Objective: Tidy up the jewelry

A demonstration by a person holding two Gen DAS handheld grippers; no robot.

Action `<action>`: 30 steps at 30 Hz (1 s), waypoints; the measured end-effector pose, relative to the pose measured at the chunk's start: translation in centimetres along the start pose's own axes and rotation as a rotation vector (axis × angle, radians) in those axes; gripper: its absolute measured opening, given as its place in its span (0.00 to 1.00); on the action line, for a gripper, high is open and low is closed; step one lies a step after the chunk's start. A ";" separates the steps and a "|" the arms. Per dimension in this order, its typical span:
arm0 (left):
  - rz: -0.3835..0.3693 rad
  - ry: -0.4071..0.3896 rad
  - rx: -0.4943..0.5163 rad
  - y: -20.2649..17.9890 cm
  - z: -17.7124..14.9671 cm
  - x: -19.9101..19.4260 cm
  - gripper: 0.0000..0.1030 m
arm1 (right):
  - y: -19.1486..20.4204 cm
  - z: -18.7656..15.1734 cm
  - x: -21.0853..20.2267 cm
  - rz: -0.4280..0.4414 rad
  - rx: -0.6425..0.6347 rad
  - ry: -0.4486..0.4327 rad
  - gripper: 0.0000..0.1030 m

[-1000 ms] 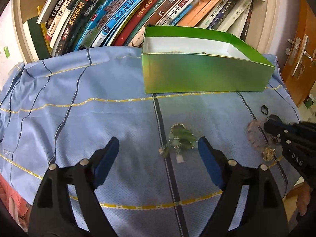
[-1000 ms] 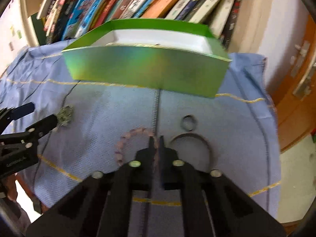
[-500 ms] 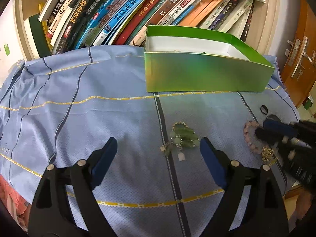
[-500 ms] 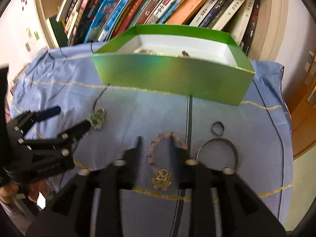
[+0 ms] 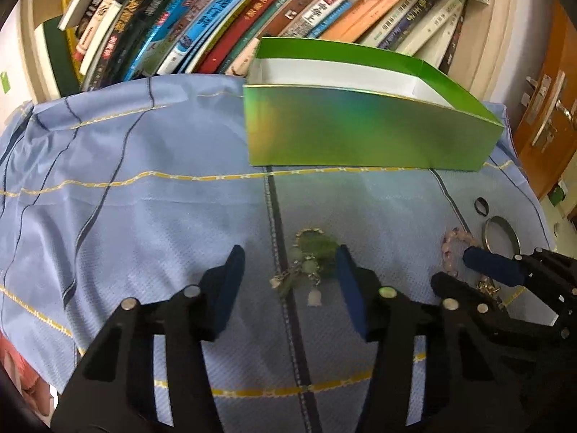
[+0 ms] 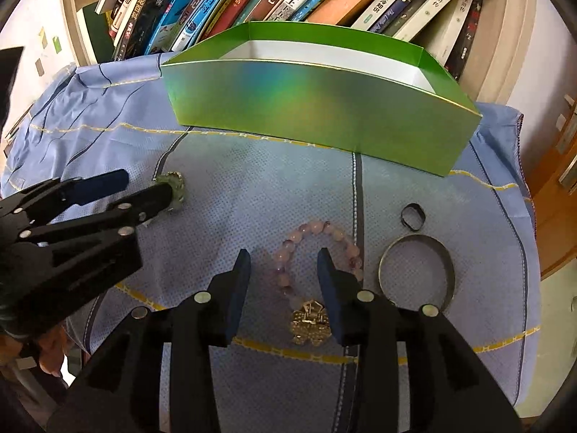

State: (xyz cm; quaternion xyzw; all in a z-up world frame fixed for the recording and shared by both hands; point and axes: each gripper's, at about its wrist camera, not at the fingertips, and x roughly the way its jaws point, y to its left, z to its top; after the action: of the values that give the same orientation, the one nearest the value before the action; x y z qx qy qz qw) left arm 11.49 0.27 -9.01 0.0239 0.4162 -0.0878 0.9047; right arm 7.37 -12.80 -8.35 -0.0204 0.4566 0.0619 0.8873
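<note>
An open green box [image 5: 364,130] [image 6: 317,115] stands on the blue cloth before the books. My left gripper [image 5: 288,269] is open, its fingers either side of a green bead bracelet [image 5: 310,256] with small charms. It also shows in the right wrist view [image 6: 173,184]. My right gripper [image 6: 283,263] is open, its fingers around the left part of a pink bead bracelet [image 6: 313,249] with a gold charm [image 6: 311,323]. A metal bangle [image 6: 416,270] and a small dark ring [image 6: 413,217] lie to its right.
A row of leaning books [image 5: 252,18] fills the shelf behind the box. The blue cloth [image 5: 144,198] with yellow stripes covers the table. A wooden door with a handle [image 5: 544,115] stands at the right. The cloth's front edge is close below both grippers.
My right gripper went from shut to open and came down around the pink bracelet. My left gripper moved forward and narrowed around the green bracelet.
</note>
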 end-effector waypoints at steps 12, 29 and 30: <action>-0.009 -0.008 0.004 0.2 -0.2 -0.8 0.15 | 0.8 -0.4 -0.4 0.024 -0.002 -0.008 0.08; 0.016 -0.060 0.001 1.7 -0.3 -3.9 0.46 | 1.6 1.7 -5.1 0.051 -0.022 -0.142 0.08; 0.011 -0.052 0.014 1.4 -0.4 -3.5 0.47 | 1.8 1.5 -4.4 0.046 -0.024 -0.121 0.08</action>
State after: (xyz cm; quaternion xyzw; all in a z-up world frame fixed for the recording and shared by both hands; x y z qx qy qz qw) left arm 9.20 2.20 -6.69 0.0302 0.3919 -0.0863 0.9154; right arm 5.81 -11.30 -3.90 -0.0167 0.4016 0.0891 0.9113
